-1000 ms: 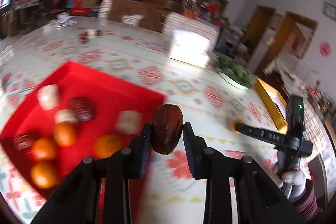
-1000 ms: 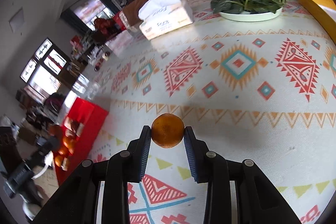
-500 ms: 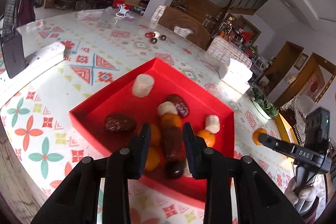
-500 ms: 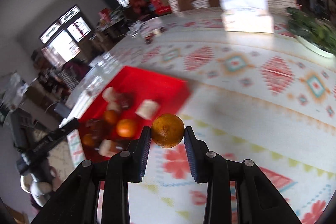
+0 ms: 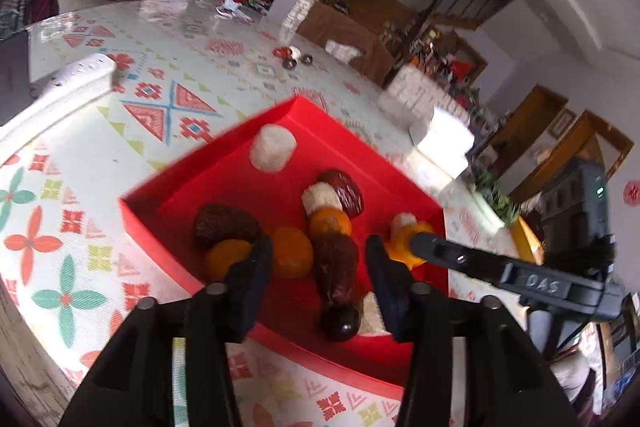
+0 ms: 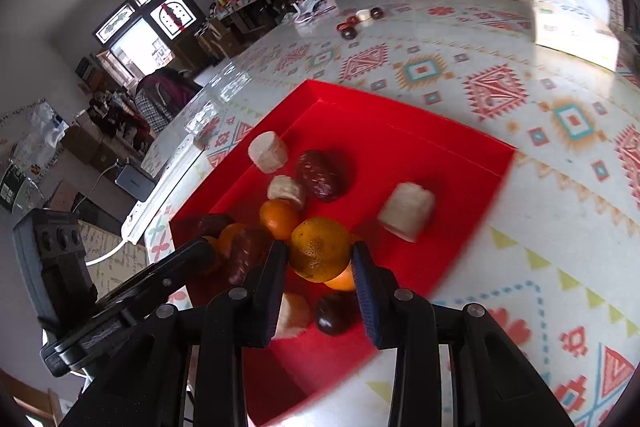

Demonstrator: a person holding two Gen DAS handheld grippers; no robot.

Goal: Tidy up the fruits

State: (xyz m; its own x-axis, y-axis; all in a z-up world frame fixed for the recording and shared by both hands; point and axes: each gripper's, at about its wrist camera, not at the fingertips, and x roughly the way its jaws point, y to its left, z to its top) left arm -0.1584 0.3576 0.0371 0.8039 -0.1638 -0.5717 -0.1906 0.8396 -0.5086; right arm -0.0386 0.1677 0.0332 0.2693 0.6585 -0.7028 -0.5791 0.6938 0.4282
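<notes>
Now the left gripper [image 5: 320, 263] has just been opening, its date [image 5: 335, 263] loose in the red tray [image 5: 160, 223]. Right gripper [image 6: 320, 263], lower centre, clamps an orange [image 6: 318, 249] above the pile; released here, it could roll off.

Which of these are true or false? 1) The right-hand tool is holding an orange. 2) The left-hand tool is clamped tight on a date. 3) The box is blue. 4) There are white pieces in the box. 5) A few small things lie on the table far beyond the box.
1) True: the right gripper is shut on an orange above the red box.
2) False: the left gripper has just been opening; the date sits between its fingers with gaps on both sides.
3) False: the box is red.
4) True: for example the white piece near the box's right side.
5) True: small dark and red bits lie there.
</notes>
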